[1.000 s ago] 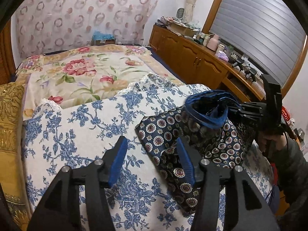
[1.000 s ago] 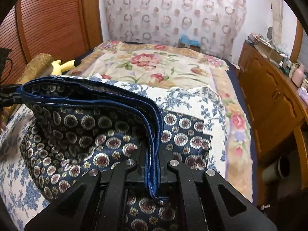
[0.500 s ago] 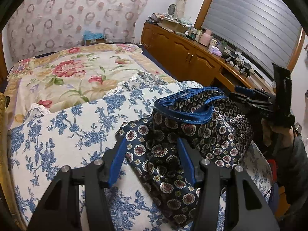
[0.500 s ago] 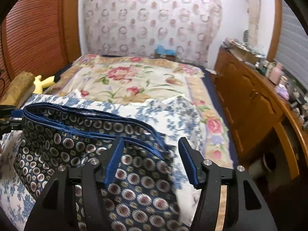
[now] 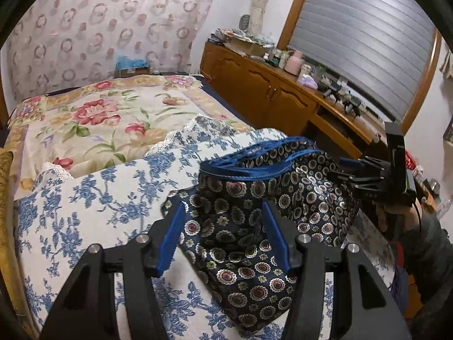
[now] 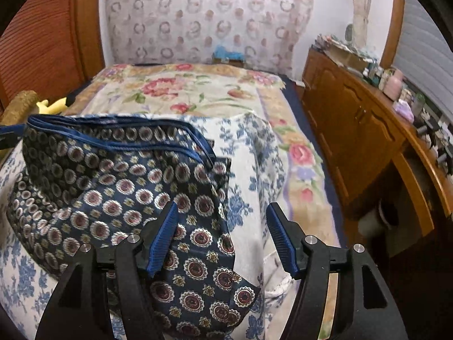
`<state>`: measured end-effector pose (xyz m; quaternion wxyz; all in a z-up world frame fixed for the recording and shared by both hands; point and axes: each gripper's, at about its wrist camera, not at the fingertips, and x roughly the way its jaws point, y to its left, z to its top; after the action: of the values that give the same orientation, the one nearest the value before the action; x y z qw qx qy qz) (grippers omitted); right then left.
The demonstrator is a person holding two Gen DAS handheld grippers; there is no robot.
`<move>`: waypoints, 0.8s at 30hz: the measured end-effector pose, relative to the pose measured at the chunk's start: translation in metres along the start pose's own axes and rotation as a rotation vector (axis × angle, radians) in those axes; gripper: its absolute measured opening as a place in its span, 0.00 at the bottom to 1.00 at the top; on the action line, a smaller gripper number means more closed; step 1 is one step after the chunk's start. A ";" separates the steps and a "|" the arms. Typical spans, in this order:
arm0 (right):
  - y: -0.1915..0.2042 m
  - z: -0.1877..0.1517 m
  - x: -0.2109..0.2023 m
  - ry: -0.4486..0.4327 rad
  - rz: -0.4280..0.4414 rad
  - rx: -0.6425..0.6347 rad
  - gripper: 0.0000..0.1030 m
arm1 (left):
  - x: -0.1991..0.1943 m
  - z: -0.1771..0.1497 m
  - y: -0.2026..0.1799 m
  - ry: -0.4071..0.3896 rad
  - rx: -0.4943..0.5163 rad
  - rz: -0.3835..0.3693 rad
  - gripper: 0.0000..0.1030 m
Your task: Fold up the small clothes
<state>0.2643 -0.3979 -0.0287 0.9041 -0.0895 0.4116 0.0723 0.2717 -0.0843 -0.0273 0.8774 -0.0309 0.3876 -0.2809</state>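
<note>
Dark navy shorts (image 5: pixel 249 226) with round medallions and a blue waistband lie bunched and folded over on the blue-flowered bedspread (image 5: pixel 99 192). My left gripper (image 5: pixel 223 206) hovers open just above their near corner, pads touching nothing. In the right wrist view the shorts (image 6: pixel 127 181) spread left and under my right gripper (image 6: pixel 222 205). Its jaws are opening; cloth lies beneath them but the pads press on nothing. From the left wrist view the right gripper (image 5: pixel 337 168) sits at the far side of the shorts, held by a hand in a dark sleeve (image 5: pixel 424 243).
A floral quilt (image 5: pixel 99 119) covers the far half of the bed. A wooden cabinet (image 6: pixel 354 130) with cluttered top runs along the right wall, with a narrow gap beside the bed. A golden cushion (image 6: pixel 19 107) and yellow plush toy (image 6: pixel 52 106) lie at the left.
My right gripper let go of the blue waistband and its jaws spread wide. The raised shorts sank onto the bedspread, and the right gripper drew back to the right.
</note>
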 end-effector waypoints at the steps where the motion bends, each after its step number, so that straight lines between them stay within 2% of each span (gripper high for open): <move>1: 0.000 -0.001 0.003 0.007 0.006 0.005 0.64 | 0.005 0.000 -0.001 0.011 0.006 0.008 0.54; 10: 0.005 0.002 0.013 0.017 0.031 0.004 0.64 | 0.050 -0.001 0.019 0.105 -0.006 0.143 0.54; 16: 0.002 -0.002 0.020 0.035 0.054 0.034 0.65 | 0.063 -0.008 0.029 0.138 -0.041 0.130 0.54; 24: -0.004 0.000 0.036 0.065 0.130 0.088 0.66 | 0.066 -0.005 0.031 0.127 -0.044 0.116 0.54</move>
<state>0.2886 -0.4000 -0.0548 0.8867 -0.0251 0.4485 0.1095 0.3186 -0.0915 -0.0830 0.8650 -0.0099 0.4499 -0.2222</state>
